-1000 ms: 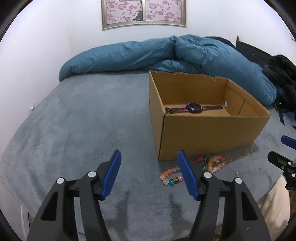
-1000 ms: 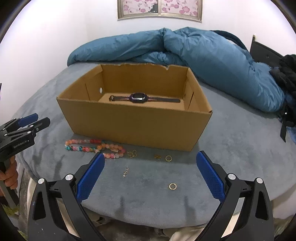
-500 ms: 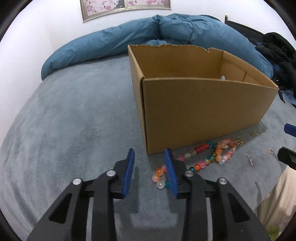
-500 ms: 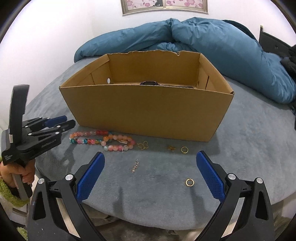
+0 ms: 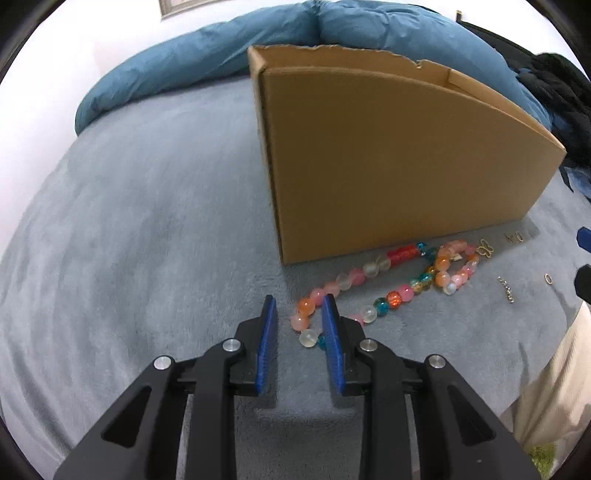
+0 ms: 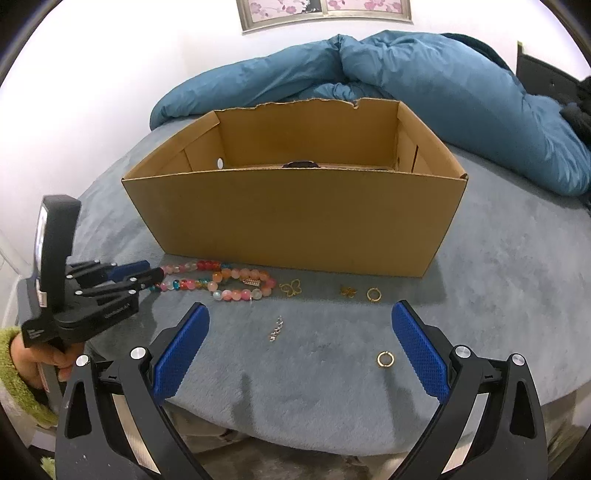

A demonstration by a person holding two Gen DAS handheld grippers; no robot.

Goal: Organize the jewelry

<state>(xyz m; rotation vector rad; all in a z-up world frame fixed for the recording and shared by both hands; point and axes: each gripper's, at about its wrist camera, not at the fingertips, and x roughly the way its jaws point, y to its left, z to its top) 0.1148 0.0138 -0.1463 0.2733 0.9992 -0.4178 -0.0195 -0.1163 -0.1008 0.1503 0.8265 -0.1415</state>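
1. Left wrist view shows the left hand-held gripper [image 5: 298, 314] low over the bed [image 5: 147, 229], its blue pads [image 5: 266, 350] narrowed but with a gap between them.
2. The near end of a bead necklace [image 5: 384, 284] lies just at the right pad's tip; whether any bead sits between the pads I cannot tell, and nothing is pinched.
3. The necklace, with orange, pink, clear, teal and red beads, runs away to the right along the foot of a cardboard box [image 5: 388, 158].
4. Right wrist view shows the right hand-held gripper [image 6: 299, 343] spread wide and holding nothing above the grey bed cover.
5. Between its pads lie a short silver chain piece [image 6: 276, 328] and, close to the right pad, a gold ring [image 6: 385, 359].
6. Nearer the box front lie a gold butterfly charm [image 6: 291, 288], a small gold piece [image 6: 348, 291] and a second gold ring [image 6: 373, 294], each apart from the others.
7. The box stands open at the top; a dark object [image 6: 301, 164] barely shows over its front wall.
8. A blue duvet [image 6: 424, 81] is heaped behind the box, with a framed flower picture [image 6: 325, 9] on the wall above.
9. A hand [image 6: 44, 358] in a green sleeve grips the left tool's handle.
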